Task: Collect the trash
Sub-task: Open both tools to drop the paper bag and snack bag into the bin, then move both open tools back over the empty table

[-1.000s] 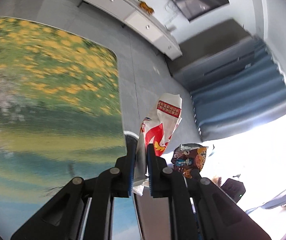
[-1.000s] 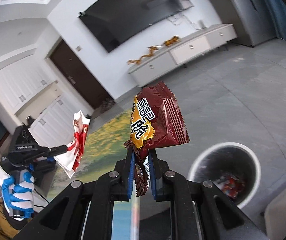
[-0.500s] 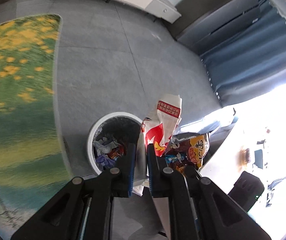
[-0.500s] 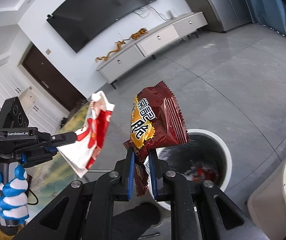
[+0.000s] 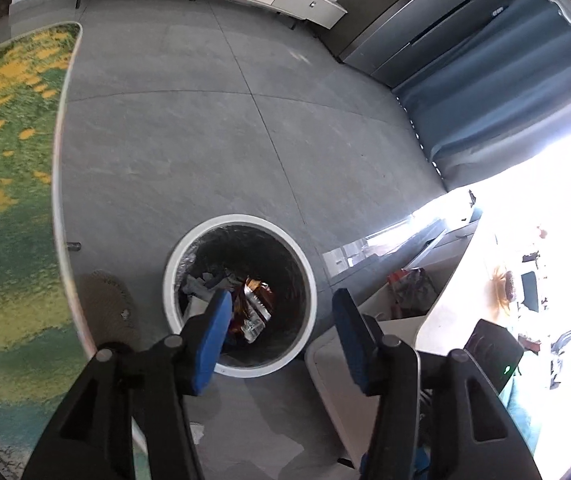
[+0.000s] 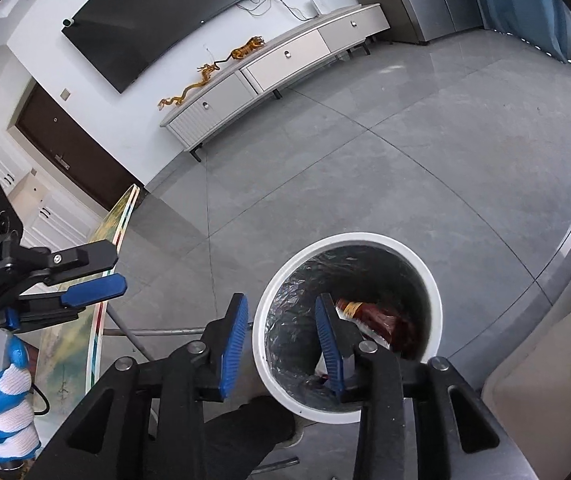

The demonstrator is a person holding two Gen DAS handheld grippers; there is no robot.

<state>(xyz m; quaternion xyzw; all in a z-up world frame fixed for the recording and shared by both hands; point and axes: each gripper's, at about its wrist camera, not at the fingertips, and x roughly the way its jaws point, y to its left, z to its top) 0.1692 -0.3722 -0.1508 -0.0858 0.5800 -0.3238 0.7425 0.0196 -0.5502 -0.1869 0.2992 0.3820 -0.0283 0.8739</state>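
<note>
A round white-rimmed trash bin (image 5: 309, 276) with a black liner stands on the grey floor, and several wrappers (image 5: 254, 307) lie in it. My left gripper (image 5: 281, 304) hangs above the bin with its jaws opening and nothing between them. My right gripper (image 6: 281, 304) is over the bin's (image 6: 365, 236) near left rim, its jaws also opening and empty. A brown snack packet (image 6: 381, 320) lies inside the bin just past the right finger. In the right wrist view the left gripper (image 6: 99, 272) shows at the left edge, held by a gloved hand (image 6: 5, 404).
A tabletop with a green and yellow print (image 5: 5, 200) lies left of the bin. White furniture (image 5: 349, 384) stands close on the bin's right. A low white cabinet (image 6: 277, 72) under a wall television (image 6: 173, 12) is far across the tiled floor. Blue curtains (image 5: 505, 80) hang at the right.
Both grippers came down over the bin and opened. The red and white wrapper has left the left gripper, and the brown packet has dropped from the right gripper into the bin.
</note>
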